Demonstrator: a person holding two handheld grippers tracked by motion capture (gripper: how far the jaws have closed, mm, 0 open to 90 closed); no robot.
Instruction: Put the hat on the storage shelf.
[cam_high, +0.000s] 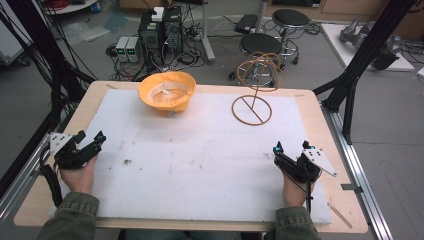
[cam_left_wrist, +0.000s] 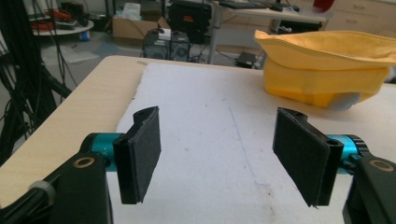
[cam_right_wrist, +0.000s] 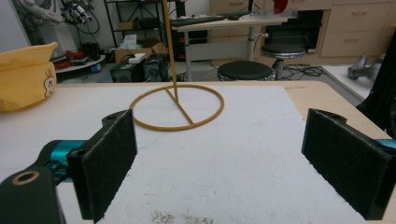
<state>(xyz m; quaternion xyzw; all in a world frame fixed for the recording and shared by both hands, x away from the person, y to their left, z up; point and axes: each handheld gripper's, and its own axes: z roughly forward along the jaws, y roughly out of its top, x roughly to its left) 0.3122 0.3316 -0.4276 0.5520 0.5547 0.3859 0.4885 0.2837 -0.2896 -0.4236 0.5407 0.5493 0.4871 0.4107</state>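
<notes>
One camera hangs above my side of the surface (cam_high: 60, 200), facing forward and down across the whole white mat (cam_high: 200, 150) to the cluttered room beyond. A second rides my left tongs (cam_left_wrist: 217, 154), low and close, facing the yellow hat (cam_left_wrist: 327, 60). A third rides my right tongs (cam_right_wrist: 219, 163), equally low, facing the wire stand (cam_right_wrist: 176, 108). All three share the mat.
</notes>
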